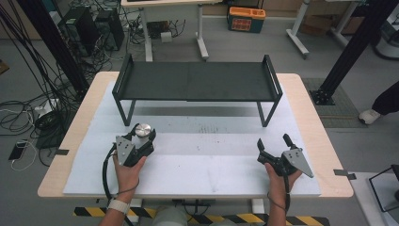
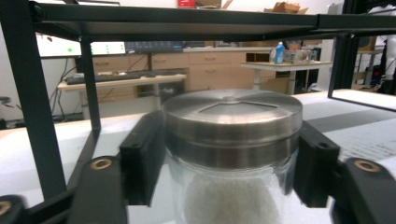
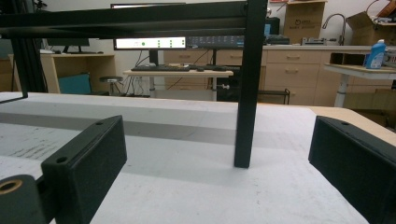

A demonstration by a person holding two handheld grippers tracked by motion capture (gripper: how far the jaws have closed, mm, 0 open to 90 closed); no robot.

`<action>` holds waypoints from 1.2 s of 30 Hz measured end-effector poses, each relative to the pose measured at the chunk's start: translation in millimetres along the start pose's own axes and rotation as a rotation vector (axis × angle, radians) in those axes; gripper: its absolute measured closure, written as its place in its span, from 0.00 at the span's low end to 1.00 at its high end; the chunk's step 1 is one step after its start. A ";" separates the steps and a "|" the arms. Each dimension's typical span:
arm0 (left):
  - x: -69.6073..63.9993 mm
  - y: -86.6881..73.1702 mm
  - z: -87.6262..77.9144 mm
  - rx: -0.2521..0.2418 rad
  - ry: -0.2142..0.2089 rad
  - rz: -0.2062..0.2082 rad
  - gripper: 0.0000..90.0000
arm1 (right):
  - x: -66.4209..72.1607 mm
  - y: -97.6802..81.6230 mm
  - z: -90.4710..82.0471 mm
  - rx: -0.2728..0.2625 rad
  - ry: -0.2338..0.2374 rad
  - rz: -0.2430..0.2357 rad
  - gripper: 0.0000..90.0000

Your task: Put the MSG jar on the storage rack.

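Glass jar (image 2: 229,186) with round brushed-steel lid (image 2: 232,119), white grainy fill inside, on white mat (image 1: 202,160) before black metal shelf (image 1: 197,81). Clamped at its sides by left gripper (image 1: 139,137). Right gripper (image 1: 274,144) spread wide, nothing between, facing square shelf leg (image 3: 248,84).

A mat (image 1: 197,165) covers most of the desk (image 1: 310,117). A rack (image 1: 197,81) stands on it along the far edge. The jar (image 1: 142,131) sits before the rack's left legs, between the left tongs (image 1: 139,139). The right tongs (image 1: 274,146) rest near the desk's near right corner.
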State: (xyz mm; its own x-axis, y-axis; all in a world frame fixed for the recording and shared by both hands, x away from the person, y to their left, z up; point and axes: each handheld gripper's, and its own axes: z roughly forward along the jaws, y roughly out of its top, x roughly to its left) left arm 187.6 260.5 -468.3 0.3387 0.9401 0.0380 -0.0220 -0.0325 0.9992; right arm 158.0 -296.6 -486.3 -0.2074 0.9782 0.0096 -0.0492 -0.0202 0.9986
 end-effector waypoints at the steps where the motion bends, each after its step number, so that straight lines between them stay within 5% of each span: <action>1: -0.2 0.0 -0.2 0.000 -0.003 0.002 0.45 | 0.0 0.1 0.0 0.001 0.000 0.000 0.05; 15: -0.9 5.5 -2.7 0.017 0.017 -0.021 0.47 | 0.0 0.3 0.2 0.002 0.000 0.000 0.05; 22: 4.2 10.5 -8.0 -0.013 0.014 -0.032 0.47 | 0.0 0.5 0.3 0.003 0.000 -0.001 0.05; 36: 7.9 63.6 -9.7 -0.058 -0.060 0.000 0.47 | 0.4 0.8 0.4 0.005 -0.002 -0.002 0.05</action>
State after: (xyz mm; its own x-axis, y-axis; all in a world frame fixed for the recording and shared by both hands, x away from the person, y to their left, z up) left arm 179.8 269.2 -404.5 0.3948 0.9178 0.0407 -0.0762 -0.0115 0.9970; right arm 158.3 -296.1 -485.4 -0.2056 0.9786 0.0076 -0.0446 -0.0171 0.9989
